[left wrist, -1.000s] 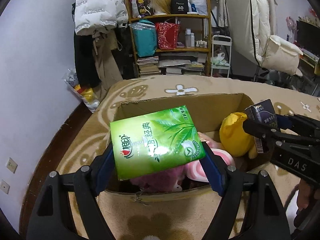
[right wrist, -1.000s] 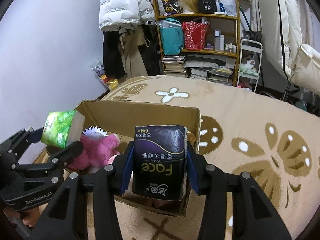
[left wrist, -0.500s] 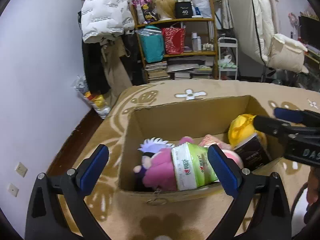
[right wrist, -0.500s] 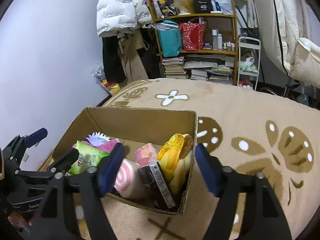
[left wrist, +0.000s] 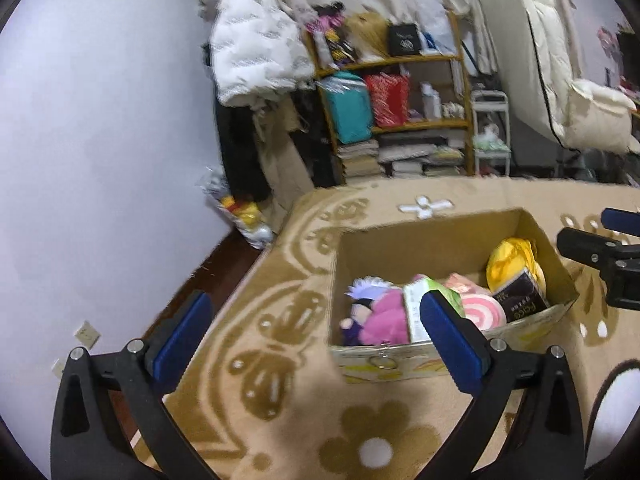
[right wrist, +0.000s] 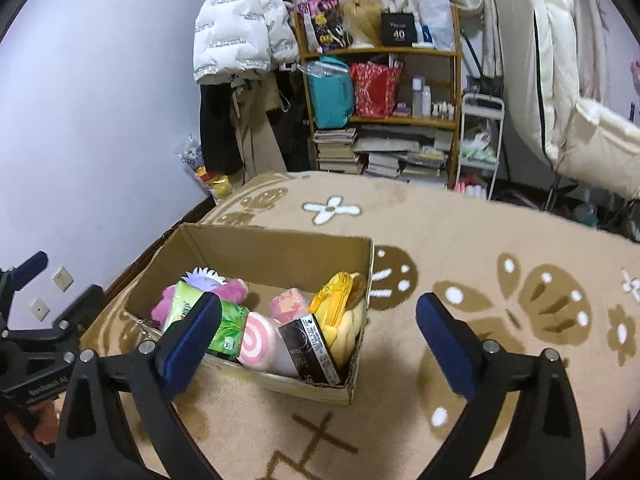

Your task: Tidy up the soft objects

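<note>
Both grippers hang empty with fingers spread wide, the left gripper [left wrist: 316, 336] low in its frame and the right gripper [right wrist: 318, 328] likewise. Everything soft sits in the cardboard box [right wrist: 276, 254] on the patterned rug [right wrist: 480, 248]: green tissue pack [right wrist: 228, 326], pink plush [left wrist: 384, 320], pink swirl cushion [right wrist: 260, 338], black tissue pack [right wrist: 310, 348], yellow plush [right wrist: 340, 300]. From the left view the box lies right of centre, its long axis running across; the right gripper looks nearer the black pack, I'd judge
</note>
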The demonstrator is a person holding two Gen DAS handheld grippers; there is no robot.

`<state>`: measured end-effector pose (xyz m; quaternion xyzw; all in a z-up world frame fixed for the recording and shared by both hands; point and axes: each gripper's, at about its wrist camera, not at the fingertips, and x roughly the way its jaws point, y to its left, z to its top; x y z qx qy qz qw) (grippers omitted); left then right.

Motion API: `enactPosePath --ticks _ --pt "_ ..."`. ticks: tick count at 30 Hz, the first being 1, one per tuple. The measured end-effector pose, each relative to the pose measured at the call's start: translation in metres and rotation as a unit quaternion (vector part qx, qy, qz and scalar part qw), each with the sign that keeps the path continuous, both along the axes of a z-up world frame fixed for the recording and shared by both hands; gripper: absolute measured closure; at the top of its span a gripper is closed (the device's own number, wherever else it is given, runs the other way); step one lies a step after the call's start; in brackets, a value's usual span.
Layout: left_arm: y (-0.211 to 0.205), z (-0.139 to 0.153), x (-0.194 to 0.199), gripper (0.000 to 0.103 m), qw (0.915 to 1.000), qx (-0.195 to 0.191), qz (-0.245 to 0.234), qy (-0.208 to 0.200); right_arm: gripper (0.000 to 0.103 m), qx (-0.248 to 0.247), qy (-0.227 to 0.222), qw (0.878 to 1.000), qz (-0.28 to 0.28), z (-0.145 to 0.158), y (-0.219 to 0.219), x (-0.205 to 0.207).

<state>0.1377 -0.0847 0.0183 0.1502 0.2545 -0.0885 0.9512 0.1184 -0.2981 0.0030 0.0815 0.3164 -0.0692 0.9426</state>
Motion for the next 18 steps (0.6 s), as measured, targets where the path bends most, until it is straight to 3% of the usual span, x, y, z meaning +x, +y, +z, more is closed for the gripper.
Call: enactPosePath --ticks 9,18 --pt "0.026 0.049 -0.045 0.001 0.9993 -0.012 0.009 -0.033 0.0 -0.011 -0.032 0.999 -0.009 0.043 0.006 -0.048" --pt "0.046 0.08 -0.094 0.001 0.9983 -0.022 0.011 -0.053 0.0 -0.009 -0.067 0.998 -0.012 0.07 0.013 -0.101"
